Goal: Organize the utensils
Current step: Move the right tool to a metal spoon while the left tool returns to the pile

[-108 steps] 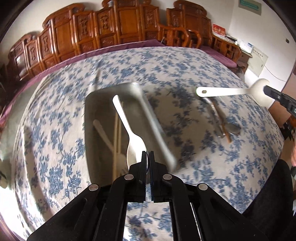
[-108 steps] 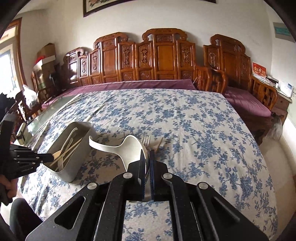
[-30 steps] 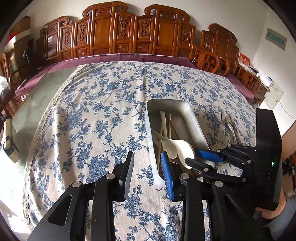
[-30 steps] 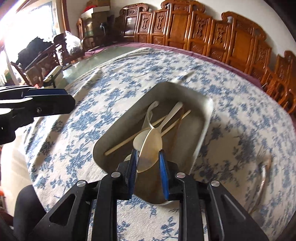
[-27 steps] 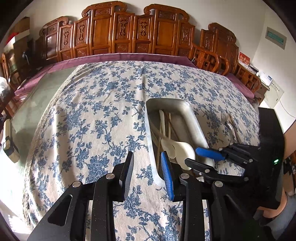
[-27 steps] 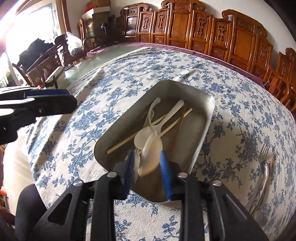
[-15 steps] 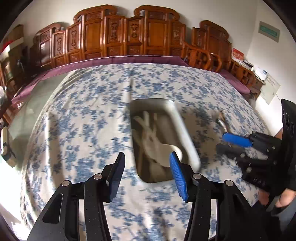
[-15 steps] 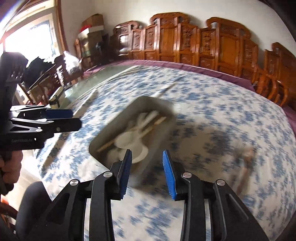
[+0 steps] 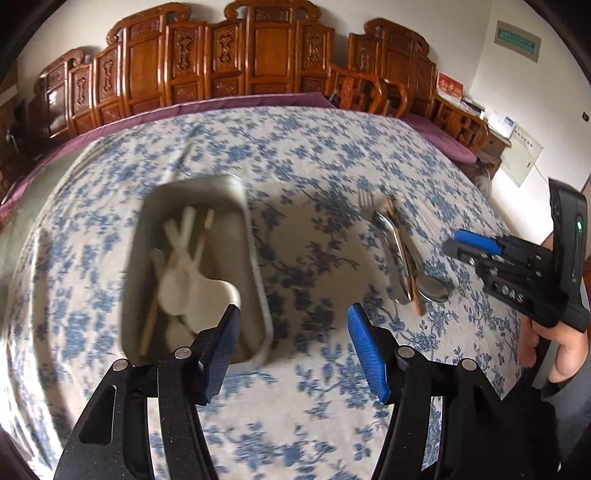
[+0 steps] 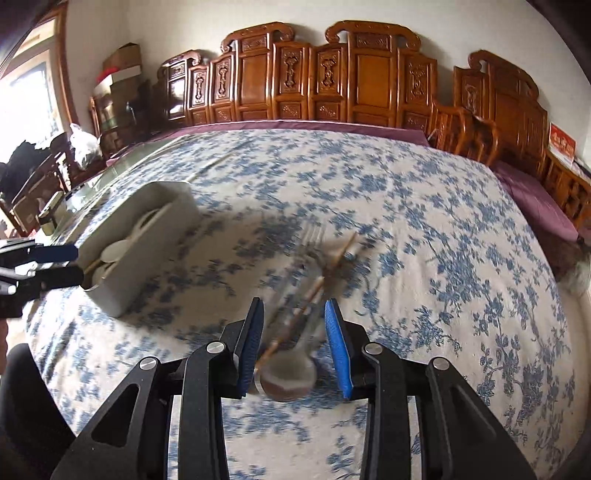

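— On the floral cloth: what?
— Bin holding white spoons; loose cutlery lies beside it.
— Claws?
— Left gripper wide, empty. Right gripper open, straddling cutlery.
— Behind?
— Carved chairs along the wall.

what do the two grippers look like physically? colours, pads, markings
Both grippers, left and right, are matte black frames with triangular cut-outs and silver pivot screws. Finger pads are textured blue. From the left view, the right unit's handle body shows a green LED and embossed lettering, unreadable.
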